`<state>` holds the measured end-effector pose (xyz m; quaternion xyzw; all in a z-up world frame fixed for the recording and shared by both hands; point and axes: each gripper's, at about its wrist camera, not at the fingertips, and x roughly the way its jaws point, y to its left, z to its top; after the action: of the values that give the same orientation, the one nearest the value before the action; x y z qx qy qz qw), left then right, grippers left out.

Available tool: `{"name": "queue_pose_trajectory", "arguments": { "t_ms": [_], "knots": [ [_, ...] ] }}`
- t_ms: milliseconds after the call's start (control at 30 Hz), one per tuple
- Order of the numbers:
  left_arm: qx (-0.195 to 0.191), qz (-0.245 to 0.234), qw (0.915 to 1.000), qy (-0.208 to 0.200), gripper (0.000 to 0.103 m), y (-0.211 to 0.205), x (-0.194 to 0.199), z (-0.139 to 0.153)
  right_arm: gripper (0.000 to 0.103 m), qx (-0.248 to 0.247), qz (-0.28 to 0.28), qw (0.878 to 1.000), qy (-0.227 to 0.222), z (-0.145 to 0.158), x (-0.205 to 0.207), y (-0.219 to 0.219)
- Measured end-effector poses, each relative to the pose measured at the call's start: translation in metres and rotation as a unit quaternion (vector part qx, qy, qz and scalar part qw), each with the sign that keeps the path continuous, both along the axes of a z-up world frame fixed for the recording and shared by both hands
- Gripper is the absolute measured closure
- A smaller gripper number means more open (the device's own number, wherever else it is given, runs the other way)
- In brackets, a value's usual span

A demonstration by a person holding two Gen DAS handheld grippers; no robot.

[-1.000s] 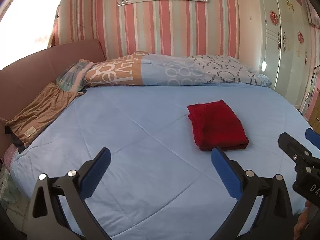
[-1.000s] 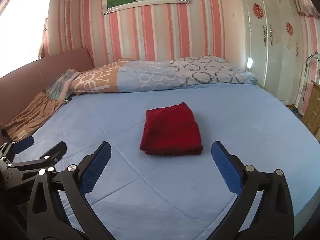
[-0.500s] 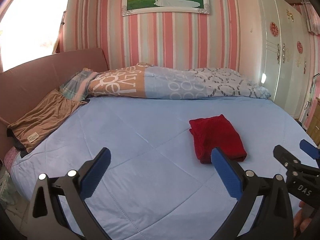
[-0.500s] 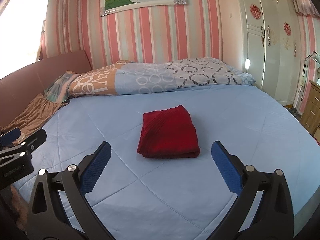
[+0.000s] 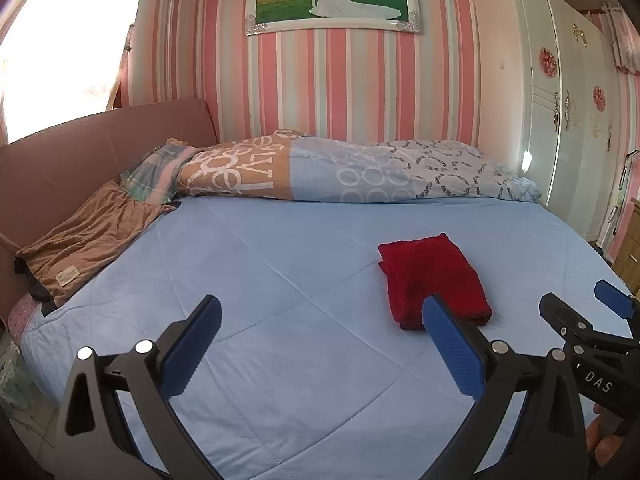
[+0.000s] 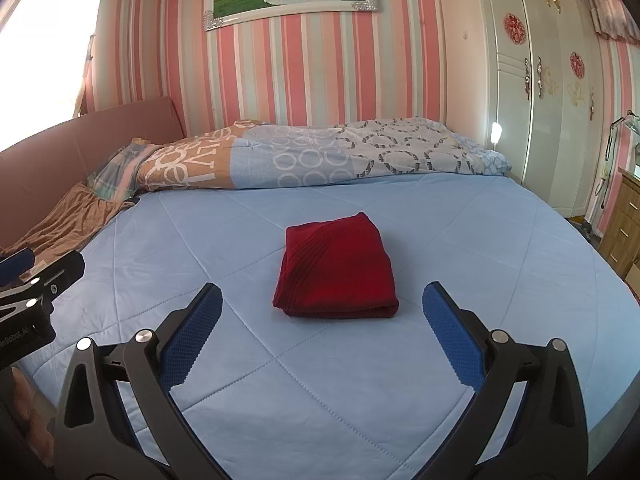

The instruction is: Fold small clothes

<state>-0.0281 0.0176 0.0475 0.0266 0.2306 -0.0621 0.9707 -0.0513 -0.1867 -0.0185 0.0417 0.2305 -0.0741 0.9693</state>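
Observation:
A red knitted garment lies folded into a neat rectangle on the light blue bedspread; it also shows in the left wrist view. My right gripper is open and empty, held above the bed just short of the garment's near edge. My left gripper is open and empty, left of the garment, its right fingertip overlapping the garment's near corner in the view. Each gripper shows at the edge of the other's view.
A rolled patterned duvet lies along the far side of the bed. A brown garment lies at the left by the pink headboard. A white wardrobe and a wooden drawer unit stand to the right.
Both grippers have drawn back and tilted up from the folded garment, which now looks farther away. More of the wall and picture is in view. The garment has not moved.

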Motion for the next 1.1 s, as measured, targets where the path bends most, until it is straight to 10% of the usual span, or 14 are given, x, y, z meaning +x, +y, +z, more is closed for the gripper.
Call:
{"name": "queue_pose_trajectory", "arguments": {
  "t_ms": [1100],
  "knots": [
    [0.006, -0.001, 1.0000, 0.003, 0.002, -0.0034, -0.0020, 0.0008, 0.003, -0.003, -0.002, 1.000, -0.002, 0.0036, -0.0032, -0.0062]
  ]
}}
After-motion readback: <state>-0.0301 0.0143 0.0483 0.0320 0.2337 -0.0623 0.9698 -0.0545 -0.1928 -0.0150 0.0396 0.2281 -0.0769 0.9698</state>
